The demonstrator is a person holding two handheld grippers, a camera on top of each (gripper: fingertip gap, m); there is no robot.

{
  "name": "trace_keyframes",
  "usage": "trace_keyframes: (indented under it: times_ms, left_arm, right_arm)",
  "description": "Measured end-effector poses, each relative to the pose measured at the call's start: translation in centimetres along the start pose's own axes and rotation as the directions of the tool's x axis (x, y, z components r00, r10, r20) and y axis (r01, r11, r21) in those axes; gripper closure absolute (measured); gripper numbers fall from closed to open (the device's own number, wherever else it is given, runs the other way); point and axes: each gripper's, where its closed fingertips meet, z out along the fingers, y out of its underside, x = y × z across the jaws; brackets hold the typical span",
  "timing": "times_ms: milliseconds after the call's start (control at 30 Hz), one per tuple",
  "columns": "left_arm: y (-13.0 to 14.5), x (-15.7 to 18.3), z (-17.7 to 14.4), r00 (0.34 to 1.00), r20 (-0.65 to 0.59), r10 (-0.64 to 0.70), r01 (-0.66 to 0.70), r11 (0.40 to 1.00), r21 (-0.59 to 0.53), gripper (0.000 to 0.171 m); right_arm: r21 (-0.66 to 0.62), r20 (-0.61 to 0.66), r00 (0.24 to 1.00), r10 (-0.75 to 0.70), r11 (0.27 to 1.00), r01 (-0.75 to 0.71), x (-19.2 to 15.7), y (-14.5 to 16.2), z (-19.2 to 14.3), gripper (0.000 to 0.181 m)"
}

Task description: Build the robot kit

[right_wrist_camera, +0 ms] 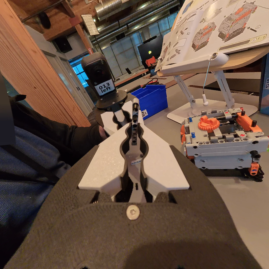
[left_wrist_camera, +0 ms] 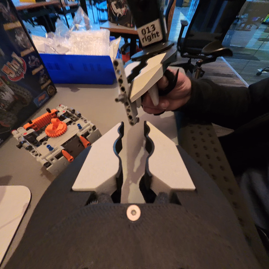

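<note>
My right gripper [right_wrist_camera: 135, 124] is shut on a grey beam with holes [right_wrist_camera: 134, 131] and holds it upright above the grey table; black pins sit in the beam's upper holes. In the left wrist view, that gripper [left_wrist_camera: 131, 94] comes in from above in a person's hand, and the beam [left_wrist_camera: 125, 93] hangs with its lower end at the gap between my left gripper's tips. My left gripper [left_wrist_camera: 133, 123] is open and empty; it also shows in the right wrist view [right_wrist_camera: 122, 115], just behind the beam. A grey, orange and black brick model [left_wrist_camera: 55, 138] [right_wrist_camera: 218, 138] with an orange gear on top stands on the table.
A blue bin [left_wrist_camera: 75, 69] [right_wrist_camera: 151, 99] with clear plastic bags stands at the back. The kit box [left_wrist_camera: 17, 72] stands on the left. An open instruction booklet [right_wrist_camera: 218, 29] rests on a white stand. Small loose parts [right_wrist_camera: 136, 162] lie below the right gripper. An office chair [left_wrist_camera: 211, 43] stands beyond the table. My left and right fingertips are right by each other.
</note>
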Motion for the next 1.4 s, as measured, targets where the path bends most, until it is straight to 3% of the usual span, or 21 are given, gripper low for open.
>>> trace_keyframes:
  times_ms: [133, 267, 433, 600, 733, 867, 1033, 1200, 1300, 1400]
  left_arm:
    - [-0.3, 0.2, 0.6, 1.000, 0.021, -0.005, 0.005, 1.000, 0.017, 0.158]
    - [-0.1, 0.6, -0.1, 0.995, -0.070, -0.078, 0.079, 0.997, 0.011, 0.166]
    - [0.8, 0.2, -1.0, 0.993, -0.083, -0.090, 0.085, 0.995, -0.054, 0.166]
    - [1.1, 1.1, -0.6, 0.974, -0.169, -0.149, 0.139, 0.988, -0.068, 0.166]
    - [1.7, 1.0, -0.1, 0.980, -0.152, -0.125, 0.113, 0.990, -0.088, 0.166]
    - [1.5, 0.1, -0.1, 0.993, -0.088, -0.079, 0.073, 0.995, -0.066, 0.151]
    - [1.3, -2.4, -0.6, 0.996, 0.089, 0.014, -0.009, 0.998, -0.059, 0.134]
    - [0.8, -6.3, -2.1, 0.954, 0.297, 0.049, -0.035, 0.998, -0.052, 0.120]
    - [0.8, -9.0, -3.4, 0.926, 0.376, -0.029, 0.037, 0.999, -0.012, 0.112]
    - [2.7, -10.7, -3.3, 0.917, 0.377, -0.129, 0.154, 0.987, -0.038, 0.105]
  right_arm:
    - [-0.032, 0.008, 1.000, -0.023, 0.999, 0.023, -0.4, 0.5, 0.5, 0.176]
    - [-0.046, -0.004, 0.997, -0.073, 0.996, 0.073, -0.6, 0.5, 0.3, 0.171]
    - [-0.068, -0.065, 0.983, -0.174, 0.983, 0.169, -0.3, 0.2, -0.4, 0.171]
    - [-0.115, -0.041, 0.987, -0.157, 0.982, 0.152, -0.4, 1.2, 0.0, 0.170]
    - [-0.133, -0.028, 0.988, -0.153, 0.980, 0.148, -0.5, 1.6, 0.2, 0.175]
    - [-0.097, -0.053, 0.987, -0.152, 0.984, 0.146, -0.1, 0.7, -0.5, 0.177]
    - [-0.034, -0.122, 0.987, -0.108, 0.994, 0.105, 1.4, -0.4, -1.8, 0.177]
    - [-0.019, -0.162, 0.984, -0.077, 0.997, 0.075, 2.5, -0.6, -2.4, 0.177]
    - [-0.006, -0.181, 0.982, -0.052, 0.999, 0.051, 3.1, -0.8, -2.8, 0.177]
    - [-0.004, -0.190, 0.981, -0.030, 1.000, 0.030, 3.5, -0.7, -3.1, 0.177]
